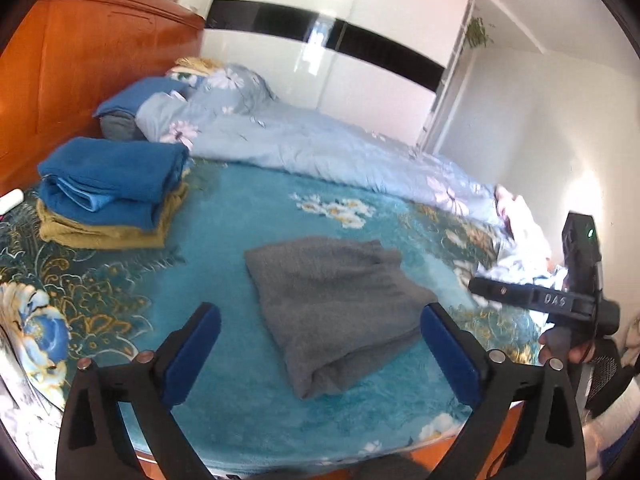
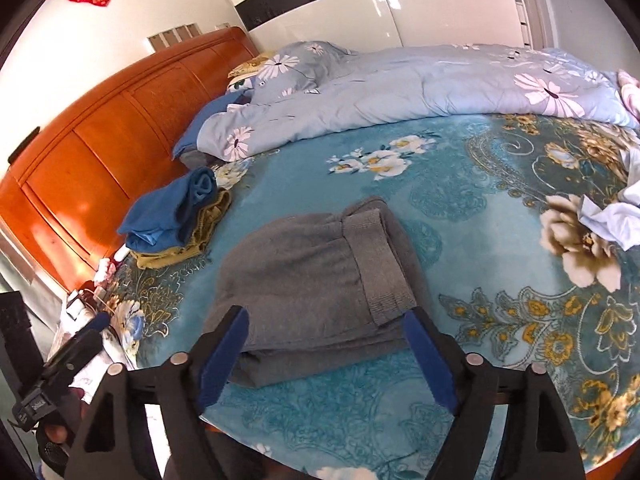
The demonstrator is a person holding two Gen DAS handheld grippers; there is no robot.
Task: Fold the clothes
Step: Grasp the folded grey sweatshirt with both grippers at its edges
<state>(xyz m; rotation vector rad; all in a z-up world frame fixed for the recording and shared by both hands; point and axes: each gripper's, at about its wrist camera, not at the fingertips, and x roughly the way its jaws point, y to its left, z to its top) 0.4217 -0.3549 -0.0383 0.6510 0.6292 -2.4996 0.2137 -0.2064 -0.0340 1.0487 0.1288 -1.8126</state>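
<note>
Spreading across nearly both views, the bed [image 2: 460, 208] under its teal floral blanket carries everything; the places below are told from the folded grey garment [image 1: 336, 308] lying near the bed's near edge. Beyond it, along the far side, the pale blue quilt [image 1: 320, 148] lies bunched; toward the wooden headboard [image 2: 100, 152] sits a stack of folded clothes [image 1: 112, 192], blue on olive, well apart from the garment; on the opposite side a crumpled white garment [image 2: 616, 216] lies loose, partly cut off by the frame. The grey garment lies already folded flat, its long axis running away from the person, ribbed band on top toward the far end. Both grippers hang just short of its near edge, the right gripper [image 2: 328, 356] seeming closer, its fingers straddling the near corner, the left gripper [image 1: 320, 344] slightly farther back. Each is released, jaws wide, grasping nothing. The garment's underside layers are hidden.
</note>
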